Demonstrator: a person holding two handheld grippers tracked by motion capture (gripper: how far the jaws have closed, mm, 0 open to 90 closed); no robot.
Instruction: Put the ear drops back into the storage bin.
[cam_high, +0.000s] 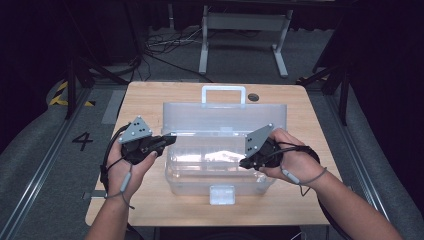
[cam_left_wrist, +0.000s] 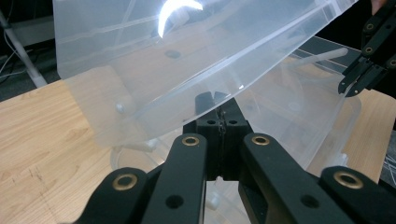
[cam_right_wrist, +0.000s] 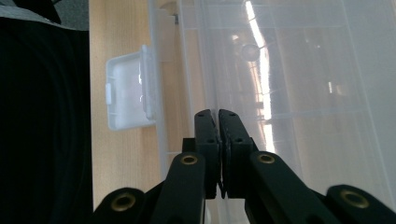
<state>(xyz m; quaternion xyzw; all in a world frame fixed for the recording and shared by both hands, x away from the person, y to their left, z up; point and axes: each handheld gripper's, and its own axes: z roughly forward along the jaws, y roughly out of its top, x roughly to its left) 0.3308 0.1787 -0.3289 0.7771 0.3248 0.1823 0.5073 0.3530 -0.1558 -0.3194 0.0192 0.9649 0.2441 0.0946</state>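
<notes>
A clear plastic storage box (cam_high: 220, 186) stands on the wooden table (cam_high: 145, 100) with its lid (cam_high: 225, 117) raised upright at the back. A white handle (cam_high: 223, 94) tops the lid and a white latch (cam_high: 221, 194) sits at the box's front. My left gripper (cam_high: 172, 137) is shut, its tips (cam_left_wrist: 217, 100) against the lower left edge of the lid (cam_left_wrist: 154, 70). My right gripper (cam_high: 243, 162) is shut over the right part of the box, tips (cam_right_wrist: 215, 113) at a thin clear wall. I cannot tell whether they pinch it.
A small dark round mark (cam_high: 253, 97) lies on the table behind the lid. The table's front edge runs just below the latch (cam_right_wrist: 128, 91). Beyond the table are a white metal frame (cam_high: 245, 40) and cables on the floor.
</notes>
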